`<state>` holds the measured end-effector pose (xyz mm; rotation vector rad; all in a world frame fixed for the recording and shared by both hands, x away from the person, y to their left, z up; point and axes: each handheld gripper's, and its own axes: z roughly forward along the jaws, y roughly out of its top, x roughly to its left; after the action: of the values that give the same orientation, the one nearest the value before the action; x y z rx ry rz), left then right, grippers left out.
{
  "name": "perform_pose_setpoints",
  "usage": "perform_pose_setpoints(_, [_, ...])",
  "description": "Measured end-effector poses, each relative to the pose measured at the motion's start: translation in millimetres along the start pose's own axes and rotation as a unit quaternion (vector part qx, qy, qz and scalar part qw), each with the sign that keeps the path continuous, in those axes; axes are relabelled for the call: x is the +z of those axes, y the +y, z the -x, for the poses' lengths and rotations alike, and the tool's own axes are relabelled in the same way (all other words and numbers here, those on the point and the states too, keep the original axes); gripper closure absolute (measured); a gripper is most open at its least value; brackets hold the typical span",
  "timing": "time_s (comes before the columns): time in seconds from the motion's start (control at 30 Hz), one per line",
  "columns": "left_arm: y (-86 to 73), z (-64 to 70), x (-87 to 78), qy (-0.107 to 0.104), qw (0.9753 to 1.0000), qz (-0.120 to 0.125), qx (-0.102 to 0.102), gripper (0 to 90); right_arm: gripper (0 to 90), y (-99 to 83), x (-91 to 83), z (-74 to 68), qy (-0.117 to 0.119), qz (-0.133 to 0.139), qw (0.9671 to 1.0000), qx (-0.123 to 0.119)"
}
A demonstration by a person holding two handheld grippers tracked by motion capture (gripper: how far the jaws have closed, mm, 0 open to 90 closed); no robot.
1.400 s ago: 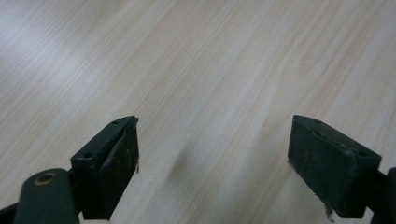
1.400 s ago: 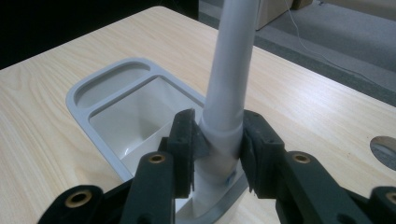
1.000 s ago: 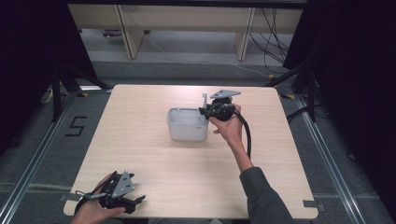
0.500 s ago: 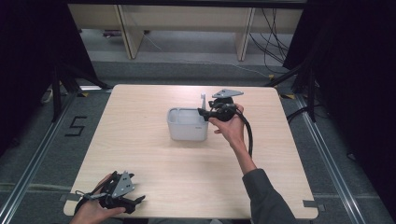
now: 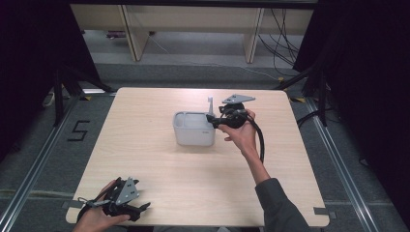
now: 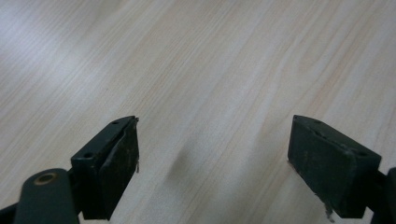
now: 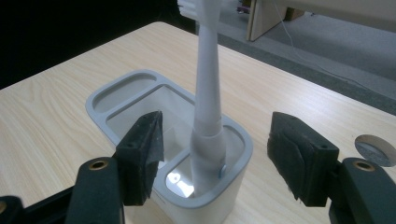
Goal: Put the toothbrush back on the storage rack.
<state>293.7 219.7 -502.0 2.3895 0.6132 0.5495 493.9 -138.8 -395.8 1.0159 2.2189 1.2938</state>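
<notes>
the toothbrush (image 7: pixel 208 107) stands upright in the small end slot of the grey holder (image 7: pixel 121 91), right between the spread jaws of the right gripper (image 7: pixel 215 154) and touching neither. the gripper is released, its pads well clear on both sides of the white handle.

my guess at the main risk: the brush leans only on the slot's rim, so a jaw brushing the handle as the gripper moves off could tip it or drag it out. if the jaws closed here instead, an off-centre squeeze might lever the light holder over, since nothing pins it to the table (image 5: pixel 159 174). the near jaw also hangs just above the holder's rim, so a dip of the hand could knock the whole thing sideways.

pose: in the high view the right hand (image 5: pixel 241 133) reaches forward with the forearm stretched across the table, the right gripper (image 5: pixel 212 119) levelled sideways at the holder (image 5: pixel 193 128), the toothbrush (image 5: pixel 210 104) rising just ahead of its jaws, its cable looping down behind the wrist. the left gripper (image 5: pixel 140 209) rests low at the near table edge in the left hand (image 5: pixel 99 217), well apart from the work; its own view shows the jaws of the left gripper (image 6: pixel 212 158) spread wide over bare wood, holding nothing.
</notes>
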Motion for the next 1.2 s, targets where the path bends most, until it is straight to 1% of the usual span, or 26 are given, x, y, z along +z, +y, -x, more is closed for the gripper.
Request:
perform_pose_setpoints(0.03, [0.0,0.0,0.1,-0.001,1.0,-0.001,-0.001,16.2,36.6,-0.4,-1.5,0.0,-0.001,-0.001,1.0,0.004])
perform_pose_setpoints(0.07, [0.1,0.2,0.0,-0.001,1.0,0.0,0.0,16.2,36.6,-0.5,-1.8,1.4,0.001,0.003,1.0,-0.001])
perform_pose_setpoints(0.13, [-0.2,2.0,0.6,-0.001,0.9999,0.006,-0.01,16.2,36.2,-0.5,-3.3,2.6,-0.004,0.009,0.9999,-0.007])
perform_pose_setpoints(0.2, [0.0,0.9,0.1,0.008,1.0,-0.001,-0.001,16.1,36.0,-0.2,-6.2,1.9,0.001,0.001,1.0,0.001])
perform_pose_setpoints(0.23, [0.0,0.4,0.2,0.002,1.0,0.0,-0.001,16.2,35.9,-0.4,-7.3,1.5,0.002,0.004,1.0,0.004])
perform_pose_setpoints(0.27, [0.0,1.0,0.4,-0.003,1.0,0.004,-0.005,16.2,35.8,-0.2,-8.9,2.5,-0.001,0.006,1.0,-0.005])
perform_pose_setpoints(0.3, [-0.2,1.8,0.6,-0.004,0.9999,0.005,-0.01,16.2,35.7,-0.5,-9.2,2.6,0.003,0.007,1.0,-0.006])
perform_pose_setpoints(0.33, [0.0,1.0,0.4,-0.002,1.0,0.005,-0.004,16.2,35.5,-1.0,-10.6,0.7,0.003,0.005,1.0,0.004])
perform_pose_setpoints(0.4, [0.0,0.1,0.2,-0.001,1.0,-0.001,-0.001,16.2,35.4,-1.4,-11.3,2.7,0.005,0.008,0.9999,-0.008])
perform_pose_setpoints(0.47, [-0.1,1.2,0.4,-0.003,1.0,0.005,-0.006,16.1,35.0,-3.2,-12.5,1.0,0.004,0.007,1.0,0.004])
perform_pose_setpoints(0.5, [0.0,0.2,0.1,-0.001,1.0,0.0,0.0,16.2,34.5,-3.5,-12.3,2.3,0.008,0.006,0.9999,-0.008])
perform_pose_setpoints(0.53, [-0.1,0.0,0.1,0.0,1.0,0.0,-0.001,16.2,34.4,-4.0,-13.1,1.9,0.008,0.004,0.9999,-0.007])
perform_pose_setpoints(0.57, [-0.1,0.0,0.1,0.0,1.0,-0.001,-0.001,16.2,34.4,-5.0,-15.4,0.2,0.005,0.002,1.0,0.004])
perform_pose_setpoints(0.63, [-0.1,0.2,0.2,0.0,1.0,0.0,-0.001,16.2,34.3,-6.2,-16.7,1.0,0.008,0.003,1.0,0.0])
perform_pose_setpoints(0.7, [-0.1,0.1,0.3,0.0,1.0,-0.001,-0.001,16.2,33.8,-7.1,-18.1,2.2,0.008,0.005,0.9999,-0.012])
perform_pose_setpoints(0.73, [-0.1,0.0,0.2,0.0,1.0,-0.001,-0.002,16.2,33.7,-7.9,-20.0,0.7,0.008,0.0,1.0,0.001])
perform_pose_setpoints(0.77, [-0.1,0.0,0.1,0.001,1.0,-0.001,-0.001,16.2,33.7,-8.3,-20.9,1.9,0.009,0.006,0.9999,-0.01])
perform_pose_setpoints(0.8, [-0.1,0.1,0.1,0.0,1.0,0.0,-0.001,16.2,33.5,-9.3,-21.7,1.1,0.01,0.007,0.9999,-0.001])
perform_pose_setpoints(0.83, [-0.2,0.2,0.2,0.0,1.0,-0.001,-0.001,16.1,33.0,-9.7,-22.4,1.4,0.01,0.009,0.9999,-0.008])
perform_pose_setpoints(0.93, [-0.2,0.1,0.2,0.0,1.0,-0.001,-0.002,16.2,32.4,-11.6,-27.1,0.1,0.009,0.01,0.9999,0.0])
perform_pose_setpoints(1.0, [-0.2,0.2,0.3,0.0,1.0,-0.001,-0.001,16.1,31.8,-12.8,-28.5,0.8,0.012,0.016,0.9998,-0.007])
perform_pose_setpoints(1.03, [-0.2,0.0,0.4,0.001,1.0,-0.002,-0.001,16.2,31.1,-13.6,-31.1,0.2,0.01,0.008,0.9999,-0.002])
perform_pose_setpoints(1.1, [-0.2,0.0,0.4,0.001,1.0,-0.002,-0.001,16.1,31.0,-16.0,-32.5,-1.5,0.01,0.017,0.9998,0.002])
perform_pose_setpoints(1.13, [-0.2,0.4,0.2,0.0,1.0,0.0,-0.002,16.2,30.7,-16.7,-34.2,-0.4,0.012,0.012,0.9998,-0.006])
perform_pose_setpoints(1.17, [-0.3,0.3,0.2,0.0,1.0,0.0,-0.002,16.2,30.3,-18.1,-35.3,-2.2,0.012,0.011,0.9999,0.002])
perform_pose_setpoints(1.2, [-0.3,0.2,0.2,0.0,1.0,-0.001,-0.002,16.1,30.0,-19.7,-35.3,-2.2,0.01,0.016,0.9998,0.0])
